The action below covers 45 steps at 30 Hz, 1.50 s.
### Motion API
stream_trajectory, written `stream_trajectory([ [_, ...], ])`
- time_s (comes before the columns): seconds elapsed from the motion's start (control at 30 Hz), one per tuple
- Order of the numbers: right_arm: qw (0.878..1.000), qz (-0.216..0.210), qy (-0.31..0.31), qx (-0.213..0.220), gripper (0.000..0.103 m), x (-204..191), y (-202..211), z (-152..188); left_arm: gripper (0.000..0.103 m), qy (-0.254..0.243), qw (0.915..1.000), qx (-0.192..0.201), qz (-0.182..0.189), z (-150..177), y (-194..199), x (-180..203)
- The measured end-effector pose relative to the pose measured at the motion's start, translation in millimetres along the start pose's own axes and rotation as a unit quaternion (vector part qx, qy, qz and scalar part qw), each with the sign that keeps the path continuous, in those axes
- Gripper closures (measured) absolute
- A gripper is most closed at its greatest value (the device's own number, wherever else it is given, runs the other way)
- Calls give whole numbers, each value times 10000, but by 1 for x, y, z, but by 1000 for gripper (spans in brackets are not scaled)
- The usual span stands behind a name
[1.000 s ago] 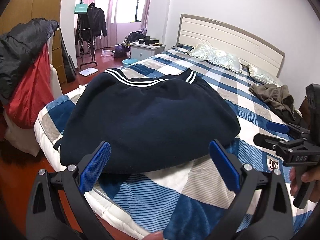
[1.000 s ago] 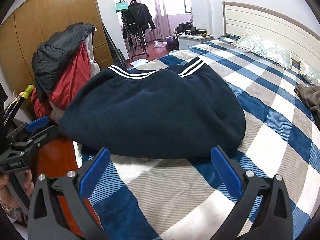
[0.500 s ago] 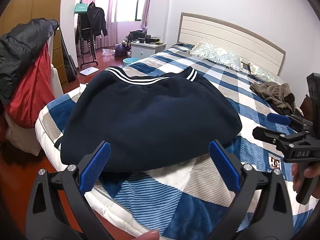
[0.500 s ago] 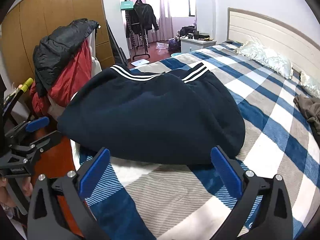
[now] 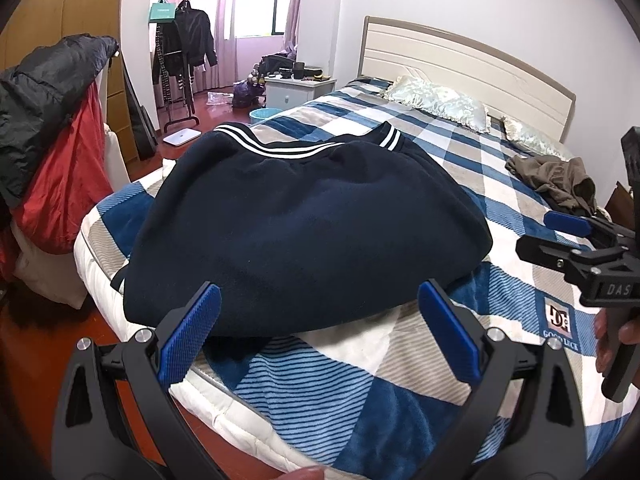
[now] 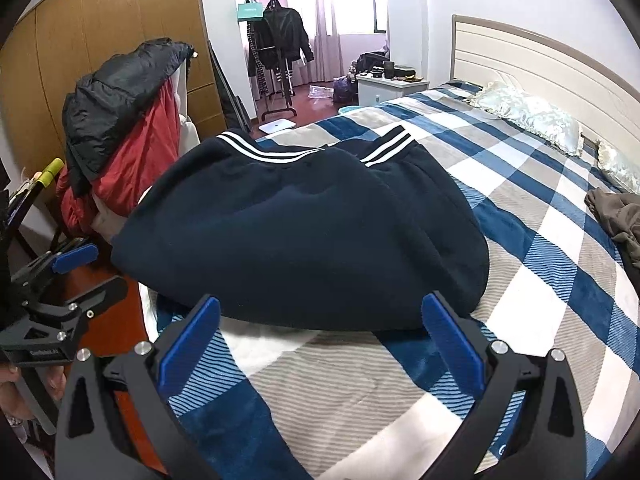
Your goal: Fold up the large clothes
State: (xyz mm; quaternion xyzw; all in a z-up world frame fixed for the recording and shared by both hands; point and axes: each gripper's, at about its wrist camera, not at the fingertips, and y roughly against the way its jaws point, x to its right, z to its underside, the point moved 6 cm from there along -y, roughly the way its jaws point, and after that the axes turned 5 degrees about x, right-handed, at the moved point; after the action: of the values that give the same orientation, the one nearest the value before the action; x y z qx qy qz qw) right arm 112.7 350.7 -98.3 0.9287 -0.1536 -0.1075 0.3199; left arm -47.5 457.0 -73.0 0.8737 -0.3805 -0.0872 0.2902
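Left wrist view is showing a big dark blue sweater (image 5: 304,236) lying on the bed (image 5: 500,304). It is sitting at about 12 o'clock from the left claw (image 5: 318,328). The left claw is hanging wide apart and gripping nothing. Its blue pads are sitting just in front of the near edge of the sweater, not touching it as far as I can tell.

Right wrist view is showing the same sweater (image 6: 296,232) at 12 o'clock, and the right claw (image 6: 320,340) is spread wide too, grabbing nothing. The white stripes (image 6: 276,152) are lying at the far end. The sweater is looking puffy and already doubled over, so I think more folding is coming.

What could go wrong? The sweater is lying close to the bed's edge at 9 o'clock. A hard pull that way could be sliding it onto the red floor (image 5: 24,352). The cloth is looking thick and soft, so a claw could be pinching only the top layer, and the fold could be coming out crooked. A claw could also be catching the striped blanket (image 6: 532,264) under it. A brown cloth (image 5: 556,180) is lying far off at 2 o'clock.
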Motion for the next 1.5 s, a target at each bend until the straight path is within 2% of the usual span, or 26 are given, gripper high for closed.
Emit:
stream_trajectory([
  [1.5,10000,-19,16,-52,4,-4,1,-1,7,-81,9999,-59,-59,0,-2,1],
])
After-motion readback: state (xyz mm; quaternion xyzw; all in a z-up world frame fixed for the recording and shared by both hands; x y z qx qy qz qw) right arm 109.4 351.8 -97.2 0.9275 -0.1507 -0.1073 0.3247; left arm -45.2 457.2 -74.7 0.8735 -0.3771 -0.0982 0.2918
